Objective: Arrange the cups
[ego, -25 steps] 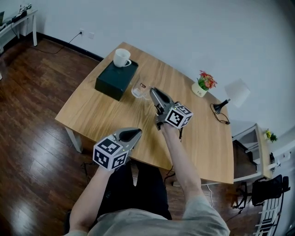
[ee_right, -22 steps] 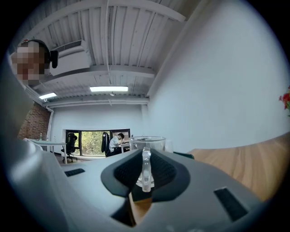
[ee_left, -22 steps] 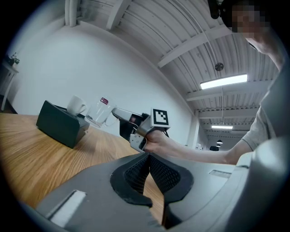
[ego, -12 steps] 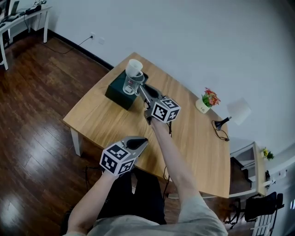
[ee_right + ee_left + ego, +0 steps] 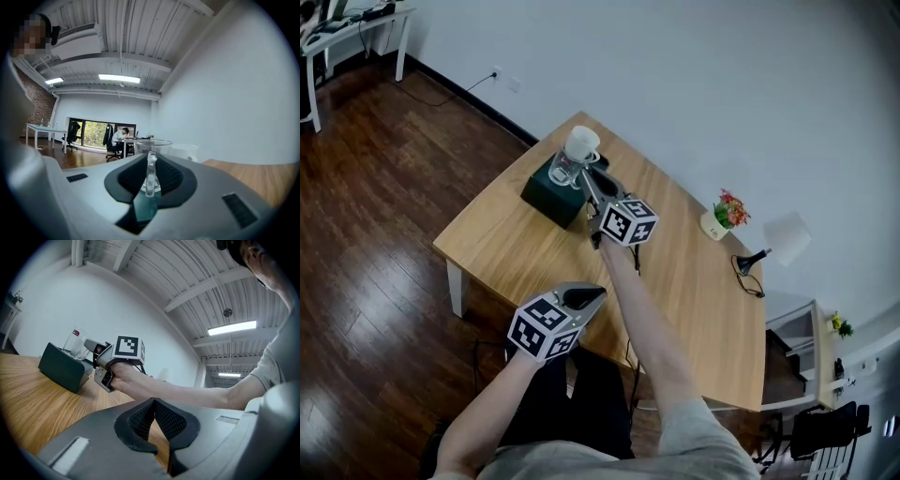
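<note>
Wooden table, far-left box: glass cup, likely rigid, light, slippery, breakable, clamped by handle in right gripper; left gripper jaws together, empty.

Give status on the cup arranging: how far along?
Looks done: white mug sits on the dark box. In hand: right claw grips the glass cup by its handle, over the box beside the mug. Left to do: set it down and release. Left claw is shut and empty.
</note>
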The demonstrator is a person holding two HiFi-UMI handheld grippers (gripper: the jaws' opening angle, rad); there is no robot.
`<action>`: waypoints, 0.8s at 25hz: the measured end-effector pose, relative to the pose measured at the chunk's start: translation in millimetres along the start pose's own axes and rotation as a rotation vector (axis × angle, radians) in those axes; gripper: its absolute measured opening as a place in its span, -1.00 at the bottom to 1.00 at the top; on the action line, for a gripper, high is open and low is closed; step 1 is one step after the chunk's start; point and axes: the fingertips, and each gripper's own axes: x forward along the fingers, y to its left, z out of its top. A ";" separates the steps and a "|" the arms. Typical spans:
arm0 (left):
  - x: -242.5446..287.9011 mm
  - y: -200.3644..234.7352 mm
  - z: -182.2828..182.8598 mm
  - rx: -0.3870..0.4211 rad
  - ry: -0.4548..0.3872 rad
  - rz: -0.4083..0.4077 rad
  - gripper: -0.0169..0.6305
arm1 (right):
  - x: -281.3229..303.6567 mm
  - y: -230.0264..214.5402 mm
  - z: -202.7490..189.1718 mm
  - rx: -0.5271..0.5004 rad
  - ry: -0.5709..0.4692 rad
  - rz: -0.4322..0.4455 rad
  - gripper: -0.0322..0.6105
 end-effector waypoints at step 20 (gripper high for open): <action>-0.5 -2.1 -2.8 0.045 0.023 0.009 -0.93 | -87.9 8.3 31.7 0.005 -0.006 0.043 -0.63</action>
